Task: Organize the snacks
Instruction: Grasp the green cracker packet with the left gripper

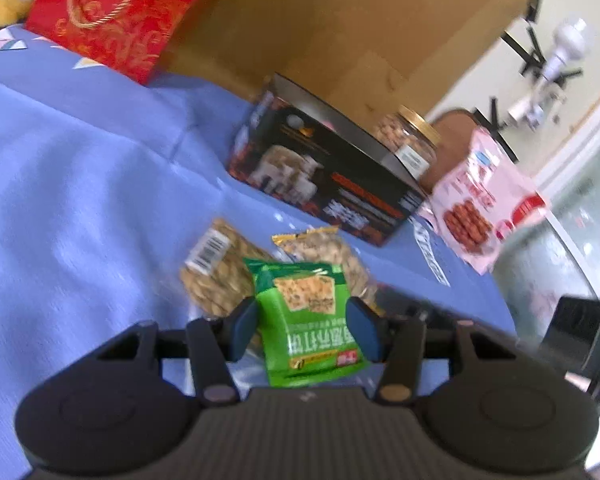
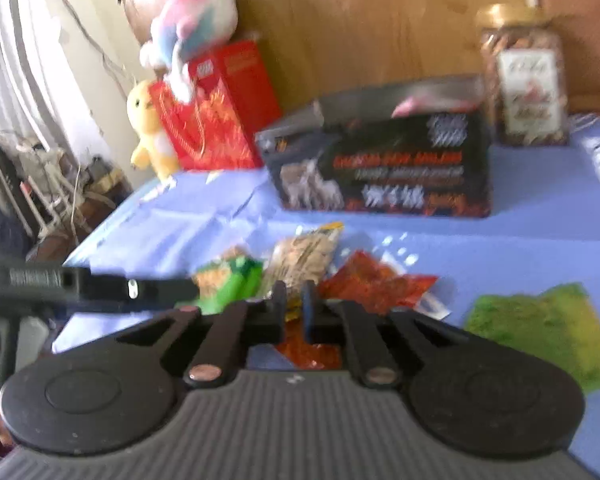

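The left gripper is clamped on a green cracker packet, its blue pads pressing the packet's two sides so that it hangs upright and clear of the blue cloth on the table; held that way, it is probably being carried toward the open black box at about one o'clock, which looks like the bin for the loose snacks. Just beyond the packet, at eleven and twelve o'clock, two peanut bags lie flat on the cloth, not yet collected. A jar of nuts stands upright behind the box, and a pink bag leans at its right end, at two o'clock. The right gripper is clenched, its jaws nearly together; something orange shows in the slit, likely an edge of the red-orange packet lying just past its tips at one o'clock, though blur leaves a true hold uncertain. A green pouch rests flat at three o'clock, well apart.
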Action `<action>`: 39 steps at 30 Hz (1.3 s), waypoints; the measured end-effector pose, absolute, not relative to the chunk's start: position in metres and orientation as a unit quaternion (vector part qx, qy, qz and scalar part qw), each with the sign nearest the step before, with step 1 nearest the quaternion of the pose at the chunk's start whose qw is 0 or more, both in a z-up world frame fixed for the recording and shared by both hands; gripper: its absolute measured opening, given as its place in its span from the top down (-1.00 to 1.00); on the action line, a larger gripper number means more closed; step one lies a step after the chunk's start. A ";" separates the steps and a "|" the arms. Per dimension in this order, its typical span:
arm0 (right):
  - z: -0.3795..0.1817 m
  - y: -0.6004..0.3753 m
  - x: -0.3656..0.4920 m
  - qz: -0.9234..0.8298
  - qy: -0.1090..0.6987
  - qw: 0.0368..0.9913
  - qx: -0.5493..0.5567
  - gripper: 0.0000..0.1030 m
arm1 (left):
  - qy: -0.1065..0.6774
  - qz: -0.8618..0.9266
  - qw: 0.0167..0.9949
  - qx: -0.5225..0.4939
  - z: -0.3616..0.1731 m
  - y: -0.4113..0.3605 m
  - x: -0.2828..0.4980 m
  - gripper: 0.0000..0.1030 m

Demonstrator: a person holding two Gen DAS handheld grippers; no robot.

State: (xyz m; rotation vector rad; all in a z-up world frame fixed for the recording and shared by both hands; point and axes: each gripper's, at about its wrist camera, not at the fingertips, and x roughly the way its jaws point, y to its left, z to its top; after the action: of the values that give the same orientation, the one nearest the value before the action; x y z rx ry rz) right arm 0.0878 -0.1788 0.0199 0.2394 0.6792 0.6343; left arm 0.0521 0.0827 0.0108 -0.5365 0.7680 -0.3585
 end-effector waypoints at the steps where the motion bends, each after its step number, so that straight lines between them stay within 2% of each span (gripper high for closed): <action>1: 0.024 -0.185 0.082 0.292 0.320 0.894 0.114 0.87 | 0.369 -0.179 0.875 -0.255 0.011 0.081 0.049 0.05; 6: 0.022 -0.221 0.045 0.248 0.297 0.917 0.096 0.86 | 0.381 -0.227 0.863 -0.242 0.004 0.059 0.033 0.04; 9: 0.017 -0.234 0.036 0.226 0.297 0.923 0.095 0.78 | 0.381 -0.242 0.862 -0.232 0.003 0.054 0.024 0.01; 12: 0.020 -0.241 0.033 0.207 0.284 0.930 0.105 0.77 | 0.367 -0.231 0.868 -0.240 0.009 0.069 0.018 0.01; 17: 0.029 -0.225 0.029 0.269 0.274 0.917 0.112 0.74 | 0.342 -0.180 0.882 -0.270 0.017 0.109 0.016 -0.01; 20: 0.025 -0.201 0.028 0.311 0.290 0.901 0.089 0.50 | 0.345 -0.152 0.881 -0.286 0.016 0.127 0.020 -0.01; 22: 0.021 -0.187 0.025 0.326 0.295 0.895 0.072 0.16 | 0.344 -0.156 0.877 -0.297 0.014 0.133 0.018 -0.02; 24: 0.017 -0.174 0.022 0.336 0.298 0.892 0.047 0.14 | 0.343 -0.160 0.878 -0.292 0.014 0.132 0.017 -0.09; 26: 0.014 -0.165 0.020 0.344 0.303 0.888 0.028 0.04 | 0.347 -0.163 0.878 -0.286 0.012 0.127 0.017 -0.09; 28: 0.011 -0.158 0.020 0.343 0.305 0.888 0.011 -0.31 | 0.353 -0.167 0.875 -0.287 0.009 0.124 0.019 -0.09; 34: 0.018 -0.169 0.021 0.330 0.281 0.901 0.018 -0.34 | 0.369 -0.213 0.862 -0.274 0.010 0.096 0.021 -0.09; 39: 0.013 -0.176 0.025 0.344 0.300 0.889 0.030 -0.34 | 0.389 -0.247 0.850 -0.256 0.008 0.065 0.026 -0.09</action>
State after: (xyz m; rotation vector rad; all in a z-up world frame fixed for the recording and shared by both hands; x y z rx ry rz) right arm 0.0253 -0.1763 0.0126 0.0630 0.6229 0.7151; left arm 0.0256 0.0651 0.0084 -0.5388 0.8204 -0.5214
